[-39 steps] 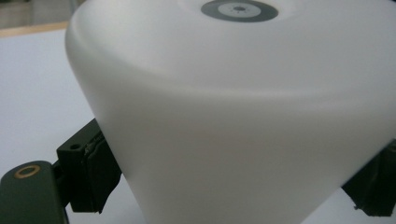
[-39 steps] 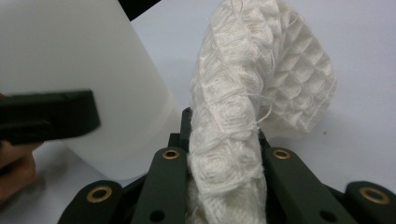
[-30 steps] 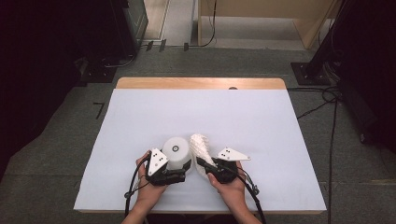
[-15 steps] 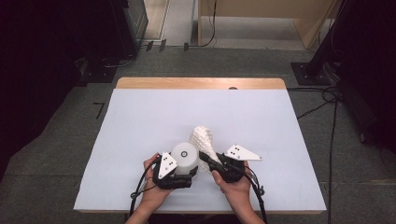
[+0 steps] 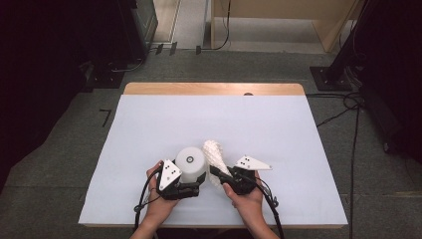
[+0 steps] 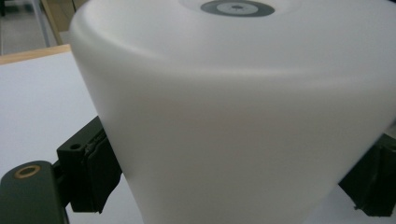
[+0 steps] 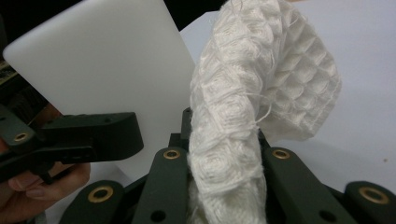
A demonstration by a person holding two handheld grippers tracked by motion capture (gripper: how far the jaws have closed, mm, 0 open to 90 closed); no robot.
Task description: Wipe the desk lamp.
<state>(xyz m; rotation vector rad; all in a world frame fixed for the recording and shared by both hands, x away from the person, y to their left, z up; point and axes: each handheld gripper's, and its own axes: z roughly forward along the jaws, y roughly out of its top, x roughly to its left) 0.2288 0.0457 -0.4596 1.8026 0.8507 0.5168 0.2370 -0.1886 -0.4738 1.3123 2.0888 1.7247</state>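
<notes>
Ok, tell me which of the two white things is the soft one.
The waffle-weave cloth, pinched in the right gripper. The other, the smooth hard cup, sits upside down between the left gripper's jaws.

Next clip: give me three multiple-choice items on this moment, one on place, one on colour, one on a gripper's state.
1. Where is the white cup relative to the cloth in the high view?
A. left of it
B. right of it
C. on top of it

2. What colour is the cloth?
A. blue
B. white
C. red

3. What is the right gripper doing?
A. hanging open
B. gripping the cup
C. gripping the cloth

Answers: 1 A, the cup sits left of the cloth; 2 B, a white waffle weave; 3 C, its jaws pinch the cloth.
</notes>
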